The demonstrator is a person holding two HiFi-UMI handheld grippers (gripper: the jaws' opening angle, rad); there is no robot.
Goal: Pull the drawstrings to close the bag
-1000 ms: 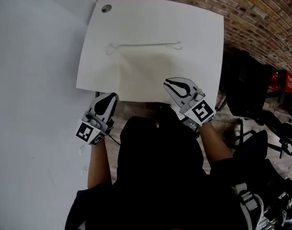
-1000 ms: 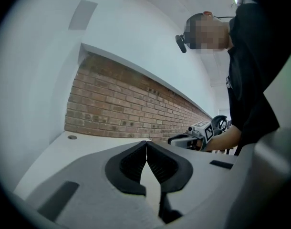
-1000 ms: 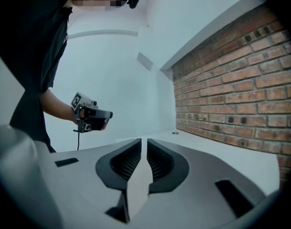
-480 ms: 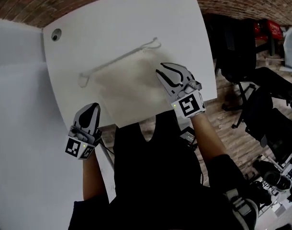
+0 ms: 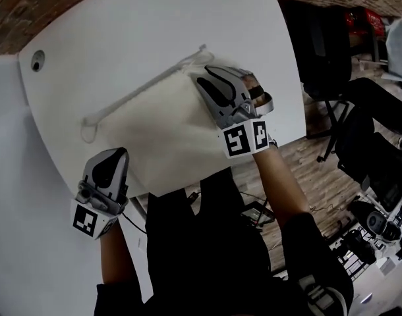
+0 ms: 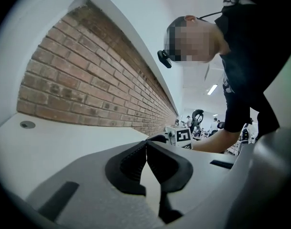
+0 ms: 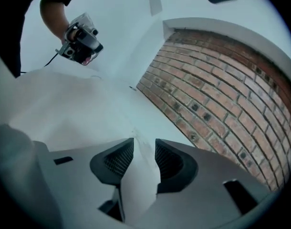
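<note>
Two states: L gripper closed, empty; R gripper jaws just widened, nothing clamped, hides bag corner.

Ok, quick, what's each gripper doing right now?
Left gripper: closed, empty.
Right gripper: open, jaws have just been opening, nothing gripped, over the bag corner.

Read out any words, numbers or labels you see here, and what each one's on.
No readable words or numbers.
Left cube, on the left gripper: square marker pattern, no letters.
Right cube, on the right gripper: two such patterns, no letters.
Pale mark on the black shirt: too blurred to read.
</note>
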